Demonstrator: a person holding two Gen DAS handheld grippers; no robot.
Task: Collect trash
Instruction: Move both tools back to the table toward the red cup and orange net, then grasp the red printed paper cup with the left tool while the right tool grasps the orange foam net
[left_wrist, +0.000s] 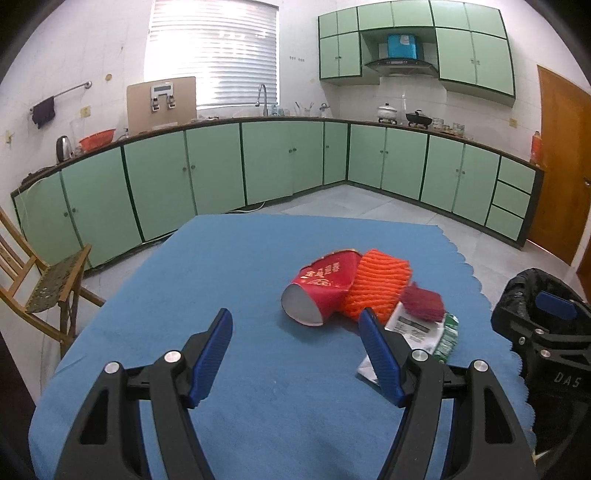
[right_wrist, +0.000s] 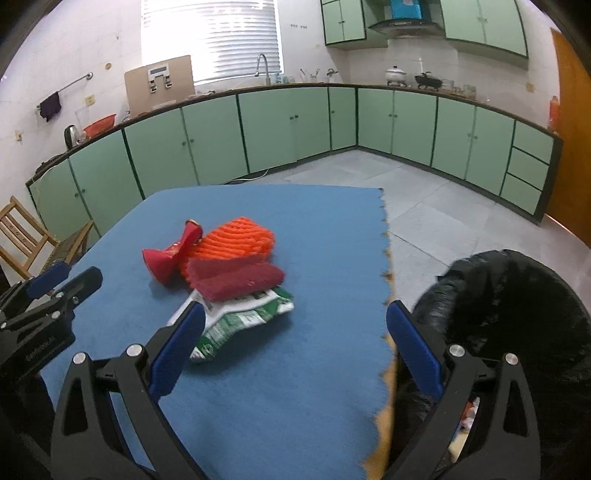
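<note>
A pile of trash lies on the blue tablecloth (left_wrist: 229, 266): a crushed red paper cup (left_wrist: 321, 288) on its side, an orange foam net (left_wrist: 376, 284), a dark red foam net (left_wrist: 423, 302) and a white and green wrapper (left_wrist: 424, 332). My left gripper (left_wrist: 295, 321) hovers open just short of the cup, with nothing between its fingers. In the right wrist view the cup (right_wrist: 170, 254), orange net (right_wrist: 236, 236), dark red net (right_wrist: 236, 277) and wrapper (right_wrist: 240, 317) lie ahead to the left. My right gripper (right_wrist: 295, 314) is open and empty near the table's right edge.
A bin lined with a black bag (right_wrist: 509, 306) stands off the table's right edge. A wooden chair (left_wrist: 40, 280) stands at the left. Green kitchen cabinets (left_wrist: 221, 166) line the far walls, and a brown door (left_wrist: 561, 166) is on the right.
</note>
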